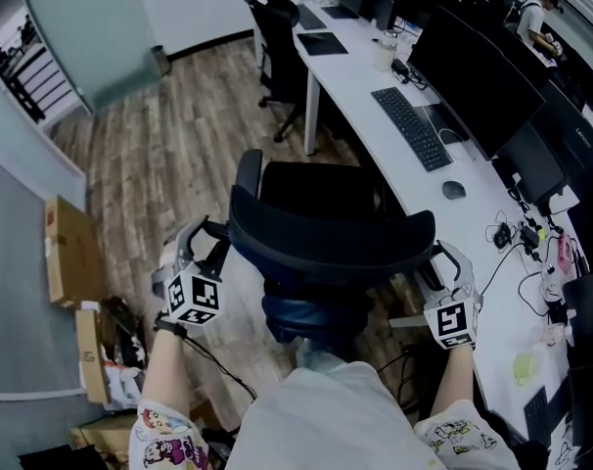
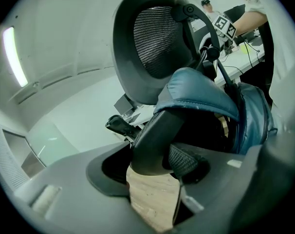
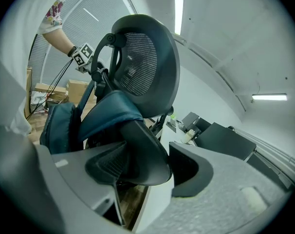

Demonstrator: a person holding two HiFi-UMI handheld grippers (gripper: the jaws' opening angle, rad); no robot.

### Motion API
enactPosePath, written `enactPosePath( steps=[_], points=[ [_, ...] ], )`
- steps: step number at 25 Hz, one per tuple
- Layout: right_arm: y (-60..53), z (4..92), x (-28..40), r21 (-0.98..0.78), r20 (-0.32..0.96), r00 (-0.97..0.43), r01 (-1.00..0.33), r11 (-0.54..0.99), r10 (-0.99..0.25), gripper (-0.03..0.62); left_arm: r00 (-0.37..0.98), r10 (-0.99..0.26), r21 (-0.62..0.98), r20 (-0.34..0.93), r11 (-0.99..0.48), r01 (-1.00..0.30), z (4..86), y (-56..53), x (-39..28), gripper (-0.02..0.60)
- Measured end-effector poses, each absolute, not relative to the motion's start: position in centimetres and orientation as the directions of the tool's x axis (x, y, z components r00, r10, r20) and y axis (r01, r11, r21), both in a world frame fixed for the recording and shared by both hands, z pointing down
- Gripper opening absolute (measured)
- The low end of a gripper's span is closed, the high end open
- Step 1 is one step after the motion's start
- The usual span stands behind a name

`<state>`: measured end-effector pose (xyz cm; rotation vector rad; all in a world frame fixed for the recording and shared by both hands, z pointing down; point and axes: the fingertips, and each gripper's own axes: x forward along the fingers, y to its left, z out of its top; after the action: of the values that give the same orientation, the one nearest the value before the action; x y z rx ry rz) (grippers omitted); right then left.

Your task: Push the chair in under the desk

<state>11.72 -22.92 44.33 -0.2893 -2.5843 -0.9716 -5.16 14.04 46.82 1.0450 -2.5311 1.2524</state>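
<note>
Floor [image 1: 169, 135]: grey-brown wood planks, running from under me to the far wall.

Desk [image 1: 360, 71]: long white top, curving from the far middle down the right side. It carries a keyboard [image 1: 411, 125], a mouse [image 1: 454, 190] and a row of dark monitors [image 1: 473, 76].

Chair [image 1: 321, 189]: black, standing on the planks directly ahead of me, seat towards the desk and its right side just beside the desk edge. A blue padded piece [image 1: 311, 311] hangs at its back.

My left gripper [image 1: 210, 248]: jaws set wide, clamped on the left end of the backrest rim [image 1: 331, 238].

My right gripper [image 1: 443, 262]: jaws likewise closed on the rim's right end, close to the desk edge.

Open room: bare planks to the chair's left and beyond it.

Limits: cardboard boxes [image 1: 71, 253] along the left wall; a second chair [image 1: 277, 37] at the desk farther on.
</note>
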Motion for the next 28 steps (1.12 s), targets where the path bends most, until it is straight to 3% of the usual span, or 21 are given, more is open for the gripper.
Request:
enactPosePath(
  steps=[11, 28],
  points=[
    [-21.8, 44.3, 7.4, 0.597, 0.387, -0.922, 0.274, 0.754, 0.029, 0.265, -0.734, -0.553, -0.657, 0.394, 0.389, -0.645, 46.7, 14.2, -11.7, 0.258],
    [-14.7, 44.4, 4.4, 0.618, 0.360, -0.911, 0.069, 0.783, -0.204, 0.265, -0.589, -0.709, -0.662, 0.388, 0.231, -0.713, 46.6, 15.9, -22.4, 0.256]
  ],
)
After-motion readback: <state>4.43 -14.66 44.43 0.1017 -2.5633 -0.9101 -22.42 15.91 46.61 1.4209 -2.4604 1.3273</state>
